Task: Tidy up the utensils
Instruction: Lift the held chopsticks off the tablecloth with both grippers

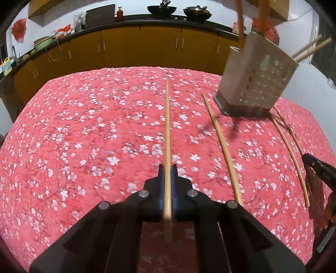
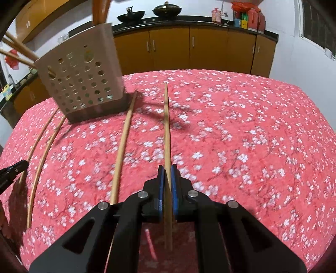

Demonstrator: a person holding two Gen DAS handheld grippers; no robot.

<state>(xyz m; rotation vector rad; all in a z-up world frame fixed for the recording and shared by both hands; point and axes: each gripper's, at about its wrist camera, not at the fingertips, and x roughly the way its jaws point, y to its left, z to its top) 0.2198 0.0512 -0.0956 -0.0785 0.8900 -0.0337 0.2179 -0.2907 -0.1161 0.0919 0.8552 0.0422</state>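
My left gripper [image 1: 167, 168] is shut on a wooden chopstick [image 1: 167, 126] that runs straight ahead over the red floral cloth. My right gripper [image 2: 167, 168] is shut on another chopstick [image 2: 167, 126] in the same way. Between them two loose chopsticks [image 1: 222, 147] [image 1: 287, 151] lie on the cloth, seen from the right wrist as chopsticks [image 2: 124, 147] [image 2: 45, 151]. A perforated beige utensil holder [image 1: 256, 84] [image 2: 84, 82] stands at the far side with chopsticks and orange handles sticking out. Each view shows the other gripper [image 1: 310, 160] [image 2: 19, 166] at its edge.
The table [image 1: 84, 136] carries a red cloth with white blossoms, and its far edge curves in front of yellow-brown cabinets [image 1: 136, 48]. Two black woks [image 2: 130, 15] sit on the dark counter behind. A hand [image 1: 329, 210] shows at the right edge.
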